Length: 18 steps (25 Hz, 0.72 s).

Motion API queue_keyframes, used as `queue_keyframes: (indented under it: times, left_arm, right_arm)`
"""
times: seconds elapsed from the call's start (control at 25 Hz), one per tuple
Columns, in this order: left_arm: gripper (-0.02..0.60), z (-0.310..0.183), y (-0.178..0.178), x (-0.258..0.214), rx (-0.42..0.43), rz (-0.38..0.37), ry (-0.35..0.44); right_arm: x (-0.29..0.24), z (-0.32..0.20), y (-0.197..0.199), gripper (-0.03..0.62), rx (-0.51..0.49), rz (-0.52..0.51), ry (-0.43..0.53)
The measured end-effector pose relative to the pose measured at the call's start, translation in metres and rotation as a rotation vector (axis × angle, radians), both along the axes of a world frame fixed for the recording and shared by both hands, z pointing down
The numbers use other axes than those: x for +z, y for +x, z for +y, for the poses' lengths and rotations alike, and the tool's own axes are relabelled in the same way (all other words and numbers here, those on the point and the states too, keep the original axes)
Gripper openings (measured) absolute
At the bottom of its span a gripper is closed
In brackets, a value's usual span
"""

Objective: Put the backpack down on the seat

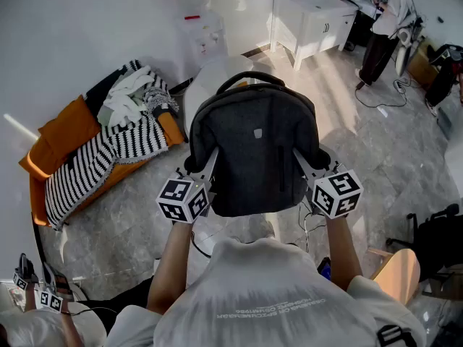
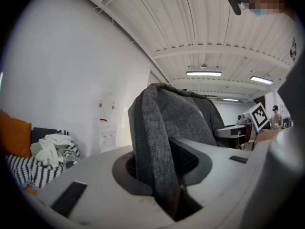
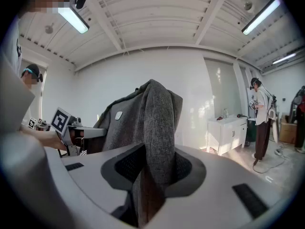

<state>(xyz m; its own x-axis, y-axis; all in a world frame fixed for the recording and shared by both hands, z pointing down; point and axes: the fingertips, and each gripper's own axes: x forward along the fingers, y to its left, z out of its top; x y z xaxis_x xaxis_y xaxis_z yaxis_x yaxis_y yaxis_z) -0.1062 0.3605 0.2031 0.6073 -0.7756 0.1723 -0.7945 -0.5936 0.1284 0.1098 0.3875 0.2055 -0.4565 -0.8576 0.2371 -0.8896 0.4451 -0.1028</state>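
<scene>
We held the backpack [image 1: 253,143] up; our left gripper [image 1: 212,157] clamped its left edge, our right gripper [image 1: 299,157] its right edge.

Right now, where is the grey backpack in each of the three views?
Head view: backpack in the centre, held up.
Left gripper view: centre, its edge clamped in the jaws of the left gripper.
Right gripper view: centre, clamped in the jaws of the right gripper.
Shared landmark: white cabinet, top right in head view, at right in right gripper view; unclear in left gripper view.

Short-sleeved white T-shirt [image 1: 268,280] with faint grey lettering [image 1: 269,314].
</scene>
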Motion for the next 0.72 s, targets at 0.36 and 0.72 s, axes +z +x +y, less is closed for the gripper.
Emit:
queue_keyframes:
  times: [0.36,0.72]
  left_arm:
    - [0.124,0.01,0.01,-0.008,-0.005,-0.093,0.075]
    - [0.124,0.01,0.019,-0.016,-0.082,-0.148,0.129]
  right_arm:
    - [-0.004,0.005,0.007,0.126,-0.031,-0.012,0.002]
    - [-0.009,0.001,0.014,0.127,-0.061,0.008,0.035]
